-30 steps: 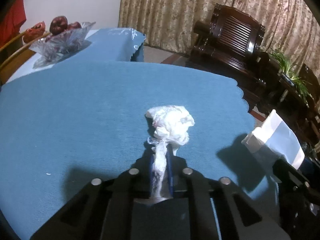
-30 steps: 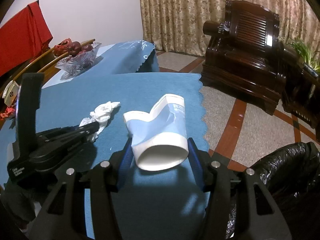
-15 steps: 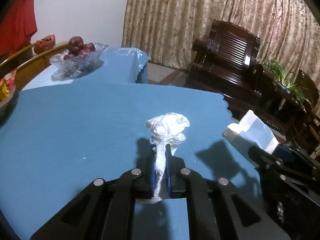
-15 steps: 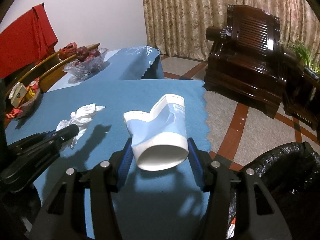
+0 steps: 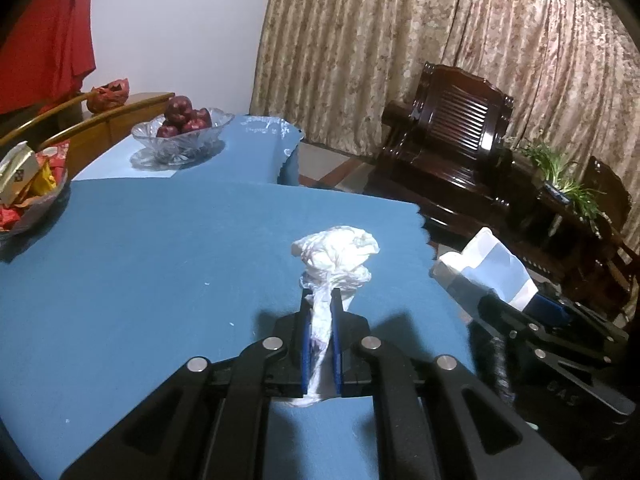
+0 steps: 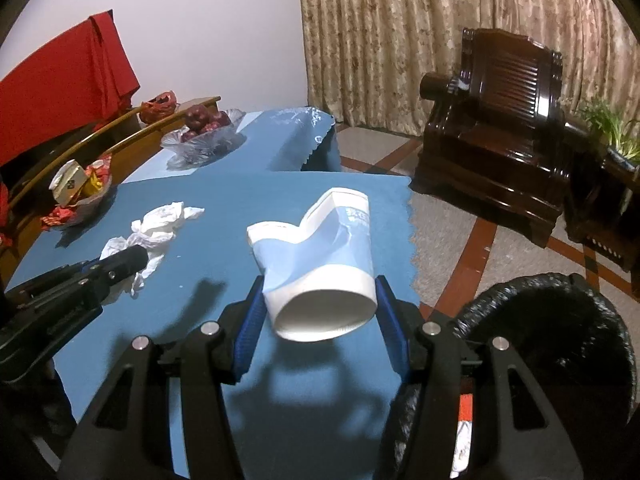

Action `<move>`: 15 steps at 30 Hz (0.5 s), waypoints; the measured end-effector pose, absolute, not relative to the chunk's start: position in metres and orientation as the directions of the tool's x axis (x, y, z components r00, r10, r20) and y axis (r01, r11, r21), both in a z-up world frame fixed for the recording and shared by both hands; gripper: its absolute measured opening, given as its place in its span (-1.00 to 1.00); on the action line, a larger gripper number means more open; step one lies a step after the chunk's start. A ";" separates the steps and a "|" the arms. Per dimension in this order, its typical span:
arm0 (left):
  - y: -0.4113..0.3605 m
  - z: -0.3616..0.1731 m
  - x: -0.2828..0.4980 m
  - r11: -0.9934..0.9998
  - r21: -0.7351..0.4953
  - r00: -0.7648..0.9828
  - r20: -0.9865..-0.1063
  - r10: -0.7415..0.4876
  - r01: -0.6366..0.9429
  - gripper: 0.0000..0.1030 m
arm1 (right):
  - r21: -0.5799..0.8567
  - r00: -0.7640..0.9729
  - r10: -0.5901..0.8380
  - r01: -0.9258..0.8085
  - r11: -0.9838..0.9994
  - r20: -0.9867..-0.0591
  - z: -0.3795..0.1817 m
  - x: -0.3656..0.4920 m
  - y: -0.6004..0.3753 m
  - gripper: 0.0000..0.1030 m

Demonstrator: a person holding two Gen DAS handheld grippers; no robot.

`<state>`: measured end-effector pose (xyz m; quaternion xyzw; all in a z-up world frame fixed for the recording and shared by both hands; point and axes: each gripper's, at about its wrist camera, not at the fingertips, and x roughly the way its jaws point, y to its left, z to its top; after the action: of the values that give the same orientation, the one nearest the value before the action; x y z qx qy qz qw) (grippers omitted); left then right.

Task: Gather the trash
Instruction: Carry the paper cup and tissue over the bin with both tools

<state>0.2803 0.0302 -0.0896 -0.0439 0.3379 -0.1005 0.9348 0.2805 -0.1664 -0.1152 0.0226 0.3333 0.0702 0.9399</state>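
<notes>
My left gripper [image 5: 321, 300] is shut on a crumpled white tissue [image 5: 338, 254], which hangs in the air above the blue tablecloth [image 5: 160, 264]. The same tissue [image 6: 160, 224] shows at the left of the right wrist view, pinched in the left gripper [image 6: 136, 258]. My right gripper [image 6: 320, 292] is shut on a crushed blue-and-white paper cup [image 6: 316, 264], its open mouth facing the camera. That cup [image 5: 486, 268] also appears at the right edge of the left wrist view. A black-lined trash bin [image 6: 548, 344] stands on the floor just right of the right gripper.
A glass bowl of red fruit [image 5: 182, 134] and a dish of wrapped snacks [image 5: 28, 188] sit at the table's far left. A dark wooden armchair [image 6: 500, 128] and a potted plant [image 5: 560, 172] stand beyond the table's scalloped edge.
Both grippers have risen and drawn back from the table with the tissue and the cup still held. The trash bin now takes up more of the right wrist view.
</notes>
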 end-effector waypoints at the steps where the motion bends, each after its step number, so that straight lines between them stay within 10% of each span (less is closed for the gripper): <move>1: 0.029 -0.085 0.273 0.975 -0.152 0.754 -0.619 -0.220 0.159 -0.84 | 0.087 0.771 0.147 -0.118 0.989 -0.620 -0.113 0.275 -0.166 0.01; 15: 0.007 -0.046 0.200 0.966 -0.149 0.772 -0.581 -0.258 0.211 -0.84 | 0.051 0.808 0.129 -0.122 0.991 -0.575 -0.074 0.192 -0.186 0.01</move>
<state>0.2004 0.0067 -0.0460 -0.0375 0.3136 -0.1248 0.9406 0.1921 -0.1862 -0.0737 0.0060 0.3026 0.0660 0.9508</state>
